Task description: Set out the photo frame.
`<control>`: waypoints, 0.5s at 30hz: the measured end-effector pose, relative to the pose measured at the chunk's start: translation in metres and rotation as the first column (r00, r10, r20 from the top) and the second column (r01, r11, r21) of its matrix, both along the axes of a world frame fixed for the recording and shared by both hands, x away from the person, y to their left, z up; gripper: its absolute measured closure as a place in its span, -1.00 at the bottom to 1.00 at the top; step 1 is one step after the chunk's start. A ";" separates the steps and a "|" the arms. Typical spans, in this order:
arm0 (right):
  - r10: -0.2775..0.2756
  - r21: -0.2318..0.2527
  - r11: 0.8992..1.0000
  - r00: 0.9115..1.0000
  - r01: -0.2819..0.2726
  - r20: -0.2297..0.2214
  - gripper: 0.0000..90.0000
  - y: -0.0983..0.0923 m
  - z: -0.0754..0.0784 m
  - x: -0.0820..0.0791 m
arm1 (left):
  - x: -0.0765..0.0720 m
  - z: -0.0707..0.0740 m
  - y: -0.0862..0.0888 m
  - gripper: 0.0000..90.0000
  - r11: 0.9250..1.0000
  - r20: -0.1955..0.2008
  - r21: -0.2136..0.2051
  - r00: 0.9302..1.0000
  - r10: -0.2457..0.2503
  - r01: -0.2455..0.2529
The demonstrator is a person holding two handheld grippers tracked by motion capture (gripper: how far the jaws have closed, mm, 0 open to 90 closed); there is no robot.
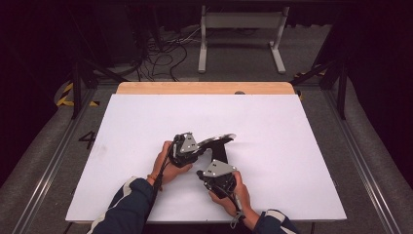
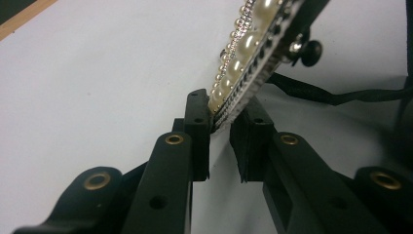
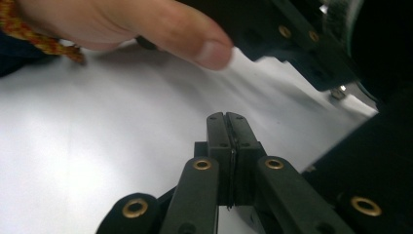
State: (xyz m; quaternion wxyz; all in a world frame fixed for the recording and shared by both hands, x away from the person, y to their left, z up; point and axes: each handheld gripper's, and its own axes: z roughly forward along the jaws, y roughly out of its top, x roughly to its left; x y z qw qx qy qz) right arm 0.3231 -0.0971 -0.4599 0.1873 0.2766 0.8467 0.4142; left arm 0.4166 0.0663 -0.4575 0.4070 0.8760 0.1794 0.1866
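- Pearl-and-rhinestone band (image 2: 246,48) pinched by its near end in the left gripper (image 2: 221,117); both pads against it, jaws narrowed to the width of the strip.
- From that grip, long axis rising toward 1 o'clock in the left gripper view, pearl face turned to the left jaw, dark backing to the right one.
- On the high view, same band (image 1: 216,140) held off the white table sheet (image 1: 292,146), running from the left gripper (image 1: 197,146) out toward 2 o'clock.
- Black cord (image 2: 331,97) trailing off the band's back toward 3 o'clock, slack, close above the sheet.
- Right gripper (image 3: 226,119) fully closed, pad on pad; possibly a thin dark thread in the seam, too fine to tell.
- Right gripper (image 1: 199,173) at 5 o'clock of the left one, just below the band, tips aimed toward 11 o'clock.
- Dark strip hanging from the band's middle down toward the right gripper; contact hidden.
- Free far end nearer to neither hand; middle and hanging strip nearer the right.
- Judged next: jaws apart first, then up toward 12 o'clock onto the hanging part, across the band's long axis.
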 end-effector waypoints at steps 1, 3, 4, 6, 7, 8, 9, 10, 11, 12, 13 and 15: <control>0.004 -0.002 1.000 1.000 -0.004 0.006 1.00 0.001 0.000 -0.001 | 0.000 0.000 0.000 0.74 1.000 -0.001 -0.001 1.000 0.002 -0.002; 0.004 -0.016 1.000 1.000 -0.003 0.024 1.00 0.002 0.000 -0.002 | -0.001 0.000 -0.001 0.74 1.000 0.001 0.001 1.000 0.004 -0.004; -0.002 -0.012 1.000 1.000 0.002 0.018 1.00 0.002 0.000 -0.002 | -0.001 0.000 -0.001 0.74 1.000 0.003 0.004 1.000 0.003 -0.003; -0.008 -0.011 1.000 1.000 0.008 0.013 1.00 0.001 -0.001 0.000 | -0.001 0.000 -0.001 0.74 1.000 0.004 0.007 1.000 0.003 -0.003; -0.017 -0.002 1.000 1.000 0.017 0.005 1.00 -0.001 -0.001 0.002 | -0.001 0.000 -0.001 0.74 1.000 0.006 0.008 1.000 0.003 -0.003; -0.024 0.005 1.000 1.000 0.024 -0.004 1.00 -0.002 -0.002 0.003 | -0.002 0.000 -0.001 0.75 1.000 0.006 0.008 1.000 0.005 -0.005; -0.041 0.011 0.999 0.999 0.041 -0.009 1.00 -0.005 -0.002 0.005 | -0.002 0.000 -0.001 0.75 1.000 0.008 0.009 1.000 0.007 -0.007; -0.041 0.011 0.999 0.999 0.041 -0.009 1.00 -0.005 -0.002 0.005 | -0.002 0.000 -0.001 0.75 1.000 0.009 0.011 1.000 0.007 -0.007; -0.048 0.013 0.999 0.999 0.048 -0.012 1.00 -0.005 -0.001 0.005 | -0.003 0.000 -0.001 0.75 1.000 0.009 0.012 1.000 0.008 -0.008; -0.056 0.008 0.998 0.998 0.056 -0.009 1.00 -0.006 -0.001 0.005 | -0.003 0.000 -0.001 0.75 1.000 0.012 0.017 1.000 0.012 -0.012; -0.071 -0.002 0.997 0.997 0.071 -0.003 1.00 -0.006 -0.001 0.005 | -0.003 0.000 -0.001 0.75 1.000 0.015 0.020 1.000 0.013 -0.014; -0.093 -0.002 0.996 0.996 0.093 -0.002 1.00 -0.007 -0.001 0.004 | -0.004 0.000 -0.002 0.76 1.000 0.022 0.024 1.000 0.016 -0.016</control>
